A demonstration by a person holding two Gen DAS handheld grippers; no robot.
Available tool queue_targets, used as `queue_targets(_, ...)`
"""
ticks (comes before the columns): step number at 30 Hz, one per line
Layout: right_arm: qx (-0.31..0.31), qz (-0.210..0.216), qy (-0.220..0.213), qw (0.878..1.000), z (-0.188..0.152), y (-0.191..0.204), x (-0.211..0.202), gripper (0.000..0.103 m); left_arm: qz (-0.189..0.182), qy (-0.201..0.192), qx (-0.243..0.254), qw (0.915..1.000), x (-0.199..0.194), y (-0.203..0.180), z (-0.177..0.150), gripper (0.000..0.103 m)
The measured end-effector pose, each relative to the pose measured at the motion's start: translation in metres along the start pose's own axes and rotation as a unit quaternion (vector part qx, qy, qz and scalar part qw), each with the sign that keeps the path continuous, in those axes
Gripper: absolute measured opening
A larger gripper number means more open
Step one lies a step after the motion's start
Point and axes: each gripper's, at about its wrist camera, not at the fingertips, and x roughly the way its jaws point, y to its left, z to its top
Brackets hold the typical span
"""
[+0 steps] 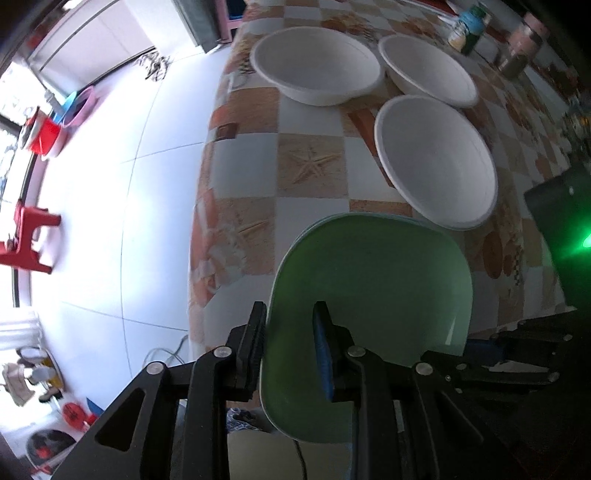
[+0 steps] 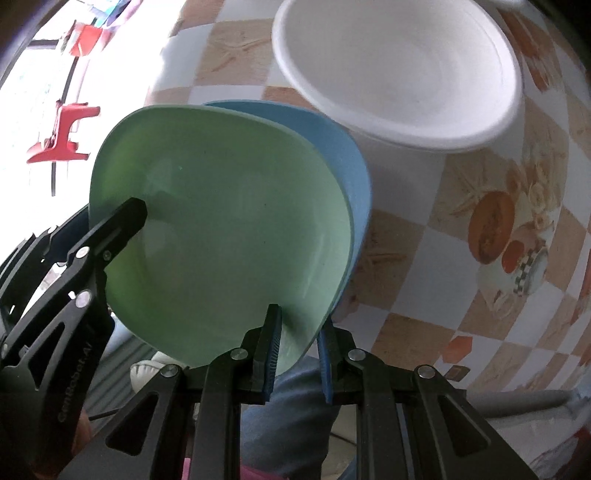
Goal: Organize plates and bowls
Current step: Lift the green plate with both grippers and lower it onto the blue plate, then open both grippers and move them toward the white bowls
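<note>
Left tongs clenched on the near rim of a green plate, one finger outside, one on the inner face. Right tongs likewise clamped on the rim of the same green plate, pinching with it a blue plate nested directly beneath. Both plates held tilted at the near edge of the bench, partly overhanging it, above the checkered cloth. Three white bowls resting upright further in on the bench: one just beyond the plates, two more toward the far edge, side by side. Jars near the far right corner. Red stool on the floor, well apart from the bench.
</note>
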Motion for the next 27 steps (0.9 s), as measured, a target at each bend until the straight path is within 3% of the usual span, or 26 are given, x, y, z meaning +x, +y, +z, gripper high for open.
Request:
queue_targets(6, 0.005, 0.004, -0.011, 1.000, 0.006, -0.005, -0.001, 0.021, 0.002, 0.011, 0.002, 0.9999, 0.012, -0.001, 0.002, 0.038)
queue_targets(11, -0.004, 0.002, -0.031, 0.999, -0.002, -0.012, -0.017, 0.023, 0.006, 0.005, -0.002, 1.0000, 0.008, 0.002, -0.006, 0.068)
queue_targets(13, -0.002, 0.008, -0.039, 0.999, -0.006, -0.017, -0.026, 0.049, 0.003, -0.002, -0.004, 1.0000, 0.004, 0.004, -0.009, 0.072)
queue_targets(14, 0.001, 0.007, -0.048, 0.999, -0.008, -0.023, -0.032, 0.075, 0.002, -0.004, -0.007, 1.0000, 0.001, 0.005, -0.009, 0.073)
queue_targets(15, 0.004, 0.004, -0.057, 0.998, -0.010, -0.027, -0.036, 0.082, 0.000, -0.009, -0.013, 0.9999, -0.002, 0.007, -0.010, 0.076)
queue_targets(21, 0.043, 0.006, -0.072, 0.996, -0.023, -0.061, -0.053, 0.082, -0.026, -0.023, -0.044, 0.9984, -0.015, 0.014, -0.012, 0.079)
queue_targets(27, 0.118, 0.007, -0.067, 0.991, -0.043, -0.100, -0.056, 0.082, -0.043, -0.030, -0.035, 0.9980, -0.026, 0.010, -0.001, 0.079)
